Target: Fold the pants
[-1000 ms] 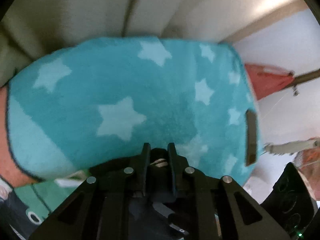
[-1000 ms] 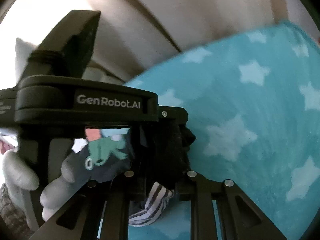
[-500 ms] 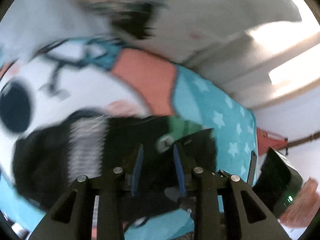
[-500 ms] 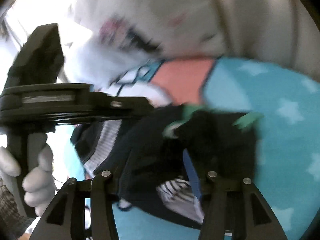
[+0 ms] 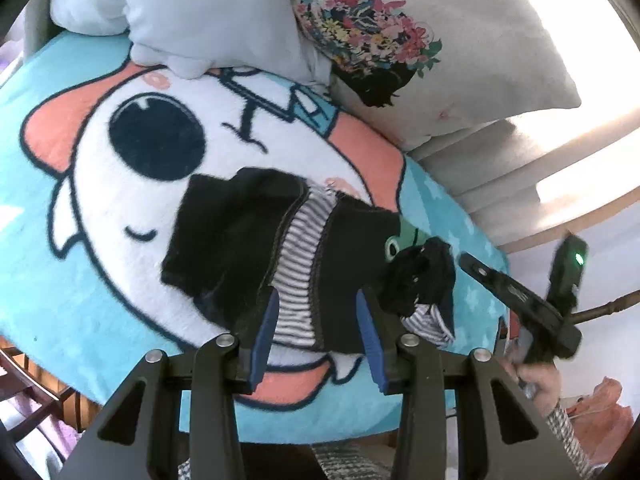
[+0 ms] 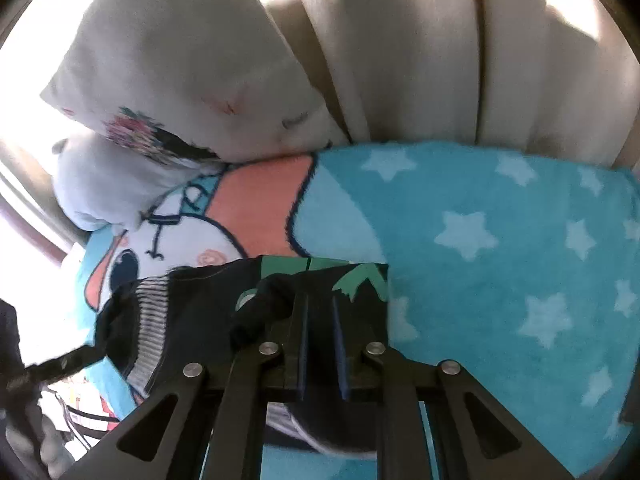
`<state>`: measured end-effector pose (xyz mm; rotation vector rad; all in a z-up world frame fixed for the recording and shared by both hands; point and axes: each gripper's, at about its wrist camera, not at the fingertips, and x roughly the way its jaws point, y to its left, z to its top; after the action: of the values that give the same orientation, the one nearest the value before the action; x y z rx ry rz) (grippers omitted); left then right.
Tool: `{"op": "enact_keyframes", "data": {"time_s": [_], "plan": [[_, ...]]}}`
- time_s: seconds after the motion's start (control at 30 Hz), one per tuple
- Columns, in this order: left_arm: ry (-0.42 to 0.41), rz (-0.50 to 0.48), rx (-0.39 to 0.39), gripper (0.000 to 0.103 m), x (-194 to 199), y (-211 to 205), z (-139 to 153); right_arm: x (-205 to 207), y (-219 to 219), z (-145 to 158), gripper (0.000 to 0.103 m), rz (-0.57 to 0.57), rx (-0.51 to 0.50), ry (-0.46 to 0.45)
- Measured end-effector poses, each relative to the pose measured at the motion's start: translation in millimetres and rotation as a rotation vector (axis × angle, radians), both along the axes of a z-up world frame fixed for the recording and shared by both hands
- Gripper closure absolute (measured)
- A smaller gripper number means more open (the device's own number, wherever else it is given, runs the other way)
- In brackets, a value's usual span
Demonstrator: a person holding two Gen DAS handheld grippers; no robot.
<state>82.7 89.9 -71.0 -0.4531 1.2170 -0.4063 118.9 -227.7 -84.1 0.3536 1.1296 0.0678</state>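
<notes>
The small dark pants (image 5: 248, 240) are lying folded on the cartoon-face fleece blanket (image 5: 100, 184), which serves here as the landmark. They are resting across the lower half of the printed white face, below its large dark eye, with a striped inner lining (image 5: 300, 272) showing through the middle and a green print (image 5: 404, 236) at the edge nearest the starred teal part of the blanket.

The left gripper (image 5: 318, 332) is hovering over the pants near the blanket's front edge, its blue-padded jaws spread wide and holding nothing.

The right gripper (image 6: 320, 320) is sitting over the green-printed end of the pants (image 6: 208, 292), where the blanket (image 6: 500, 240) is turning to white stars. Its jaws are standing narrowly parted, and dark fabric is bunching beside the fingers; whether they are pinching cloth cannot be told.

A floral pillow (image 5: 420, 40) and a pale blue cushion (image 5: 180, 12) are leaning on the blanket's far edge.
</notes>
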Motion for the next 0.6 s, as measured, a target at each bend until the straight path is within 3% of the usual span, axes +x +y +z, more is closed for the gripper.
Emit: {"op": "enact_keyframes", "data": {"time_s": [0.2, 0.23, 0.33, 0.47, 0.6], "plan": [[0.025, 0.012, 0.016, 0.064, -14.3, 17.2, -6.8, 14.2, 54.4, -43.1, 0.087, 0.09, 0.024, 0.102], [0.025, 0.017, 0.018, 0.064, -15.4, 20.1, -7.0, 14.5, 55.7, -40.9, 0.085, 0.093, 0.026, 0.1], [0.026, 0.034, 0.011, 0.064, -16.0, 29.0, -7.2, 8.5, 39.3, -15.6, 0.084, 0.096, 0.177, 0.068], [0.018, 0.055, 0.0, 0.064, -14.1, 40.1, -4.6, -9.2, 17.4, 18.2, 0.084, 0.034, 0.137, -0.012], [0.019, 0.062, -0.002, 0.063, -13.8, 47.4, -2.8, -16.2, 28.4, 11.5, 0.083, 0.059, 0.063, 0.009]]}}
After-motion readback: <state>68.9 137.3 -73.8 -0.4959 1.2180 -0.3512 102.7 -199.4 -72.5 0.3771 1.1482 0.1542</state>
